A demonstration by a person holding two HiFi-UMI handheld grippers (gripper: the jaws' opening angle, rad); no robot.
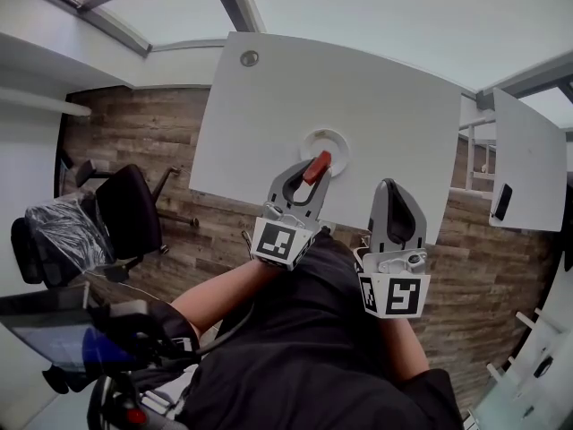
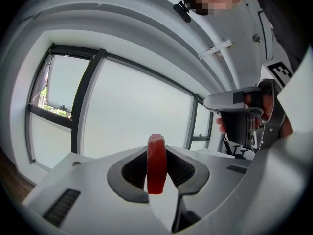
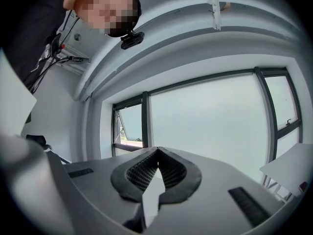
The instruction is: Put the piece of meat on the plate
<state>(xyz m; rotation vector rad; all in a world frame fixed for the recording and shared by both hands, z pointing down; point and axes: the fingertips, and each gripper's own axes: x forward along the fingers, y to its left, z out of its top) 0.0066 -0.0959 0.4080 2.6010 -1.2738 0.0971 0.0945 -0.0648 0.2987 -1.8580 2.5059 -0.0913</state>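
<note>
A red piece of meat (image 1: 316, 167) is clamped between the jaws of my left gripper (image 1: 315, 170), which hangs over the near side of the white plate (image 1: 337, 140) on the white table (image 1: 269, 106). In the left gripper view the meat (image 2: 156, 163) stands upright between the dark pads, and my left gripper (image 2: 156, 166) is shut on it. My right gripper (image 1: 391, 188) is held to the right of the plate over the table's near edge. Its tips meet with nothing between them in the right gripper view, where my right gripper (image 3: 156, 156) is shut.
A black office chair (image 1: 125, 209) stands on the wooden floor to the left of the table. A second white table (image 1: 528, 164) with a dark object on it is at the right. A round grommet (image 1: 249, 58) sits near the table's far left corner.
</note>
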